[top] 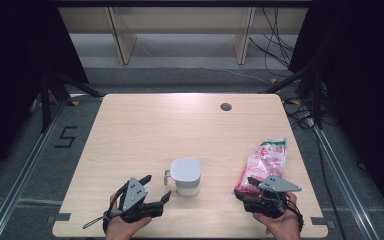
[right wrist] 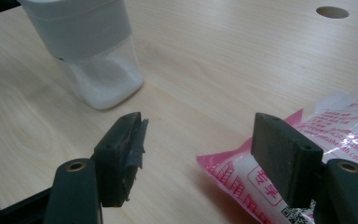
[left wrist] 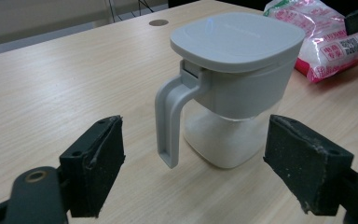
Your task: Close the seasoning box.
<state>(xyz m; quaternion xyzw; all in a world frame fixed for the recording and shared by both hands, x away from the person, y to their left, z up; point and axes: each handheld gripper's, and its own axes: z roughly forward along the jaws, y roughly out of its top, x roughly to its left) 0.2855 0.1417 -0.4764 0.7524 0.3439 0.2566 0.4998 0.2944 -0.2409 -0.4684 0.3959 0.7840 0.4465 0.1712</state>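
The soft, crinkly pink-and-white plastic bag (top: 266, 162) (probably slippery) wants pinching at its near corner; right gripper (right wrist: 200, 154) and left gripper (left wrist: 193, 170) both gape, holding nothing.

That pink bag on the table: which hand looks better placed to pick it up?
The right. The right gripper sits at the near end of the pink bag, jaws open with a corner of the bag between them. The left gripper faces the lidded jug, which stands between it and the bag.
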